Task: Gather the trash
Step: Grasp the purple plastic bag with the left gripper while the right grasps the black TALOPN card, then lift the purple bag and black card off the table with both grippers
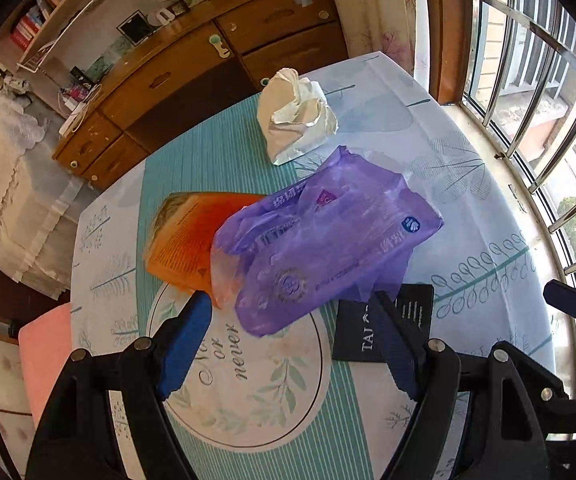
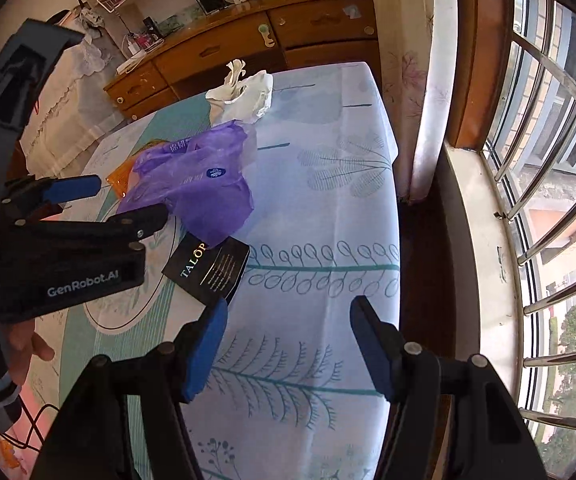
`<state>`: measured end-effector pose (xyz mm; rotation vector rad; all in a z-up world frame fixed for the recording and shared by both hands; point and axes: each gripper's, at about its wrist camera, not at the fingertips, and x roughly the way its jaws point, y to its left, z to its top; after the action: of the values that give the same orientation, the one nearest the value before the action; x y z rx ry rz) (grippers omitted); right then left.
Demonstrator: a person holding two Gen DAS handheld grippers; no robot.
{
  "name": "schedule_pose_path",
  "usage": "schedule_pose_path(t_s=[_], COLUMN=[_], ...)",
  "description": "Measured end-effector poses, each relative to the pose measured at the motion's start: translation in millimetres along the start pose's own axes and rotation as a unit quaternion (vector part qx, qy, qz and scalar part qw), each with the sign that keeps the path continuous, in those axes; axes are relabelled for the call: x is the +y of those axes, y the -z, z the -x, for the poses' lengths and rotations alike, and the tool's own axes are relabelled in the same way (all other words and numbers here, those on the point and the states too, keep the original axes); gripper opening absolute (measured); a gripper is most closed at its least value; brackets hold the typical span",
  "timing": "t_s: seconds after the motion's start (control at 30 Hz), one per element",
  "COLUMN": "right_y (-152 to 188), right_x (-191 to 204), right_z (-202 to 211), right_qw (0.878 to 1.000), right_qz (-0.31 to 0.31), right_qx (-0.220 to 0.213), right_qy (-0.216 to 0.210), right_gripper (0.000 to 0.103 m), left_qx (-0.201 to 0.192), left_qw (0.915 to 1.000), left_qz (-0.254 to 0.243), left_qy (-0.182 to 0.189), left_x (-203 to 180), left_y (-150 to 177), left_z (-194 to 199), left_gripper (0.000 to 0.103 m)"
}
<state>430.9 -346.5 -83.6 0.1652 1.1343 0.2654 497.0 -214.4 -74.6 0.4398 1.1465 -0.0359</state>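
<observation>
Crumpled purple plastic wrapper (image 1: 327,240) on patterned tabletop (image 1: 467,220) just ahead of left claw (image 1: 291,312), wide open, empty; right claw (image 2: 288,320) open, empty, beside black card (image 2: 212,270)

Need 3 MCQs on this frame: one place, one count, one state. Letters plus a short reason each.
1. Where does the purple bag lie?
A. over the orange packet and the black card
B. on the floor
C. on the windowsill

2. How many pieces of trash are on the table?
A. two
B. four
C. six

3. How do the left gripper jaws stand?
A. shut on the white paper
B. shut on the card
C. open, holding nothing

Key:
1 A, its edges cover part of both.
2 B, bag, packet, card and crumpled white paper.
3 C, both jaws stand apart over the bag's near edge with nothing pinched.
</observation>
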Motion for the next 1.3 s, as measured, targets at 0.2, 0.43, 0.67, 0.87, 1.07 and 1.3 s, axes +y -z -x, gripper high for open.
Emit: schedule_pose_path(t_s=[0.2,0.43,0.67,0.87,1.07,1.3], right_y=[-3,-8,-13,-25,-35,-47], right_x=[-3,-6,0,20,46,71], right_z=[-11,-17,-20,-31,-45,-68], right_qw=[1.0,1.0,0.998,0.993,0.978,0.951], right_qz=[-0.001,0.004,0.027,0.095,0.195,0.295], right_qx=[0.013,0.019,0.023,0.029,0.034,0.055], right_qy=[-0.013,-0.024,-0.047,-0.06,-0.063,-0.068], right_gripper=[0.064,0.064,0.064,0.064,0.075,0.077], left_qx=[0.015,0.051,0.036,0.01,-0.005,0.01], left_qw=[0.9993,0.9973,0.9976,0.9929,0.9836,0.9708], left_qz=[-0.033,-0.031,0.014,0.084,0.149,0.214], left_qy=[0.008,0.043,0.057,0.083,0.102,0.108], left_x=[-19,-21,-1,33,66,85], left_y=[-18,-25,-17,7,45,95], left_z=[-22,-42,-37,-5,25,41], left_gripper=[0.079,0.047,0.006,0.004,0.004,0.003])
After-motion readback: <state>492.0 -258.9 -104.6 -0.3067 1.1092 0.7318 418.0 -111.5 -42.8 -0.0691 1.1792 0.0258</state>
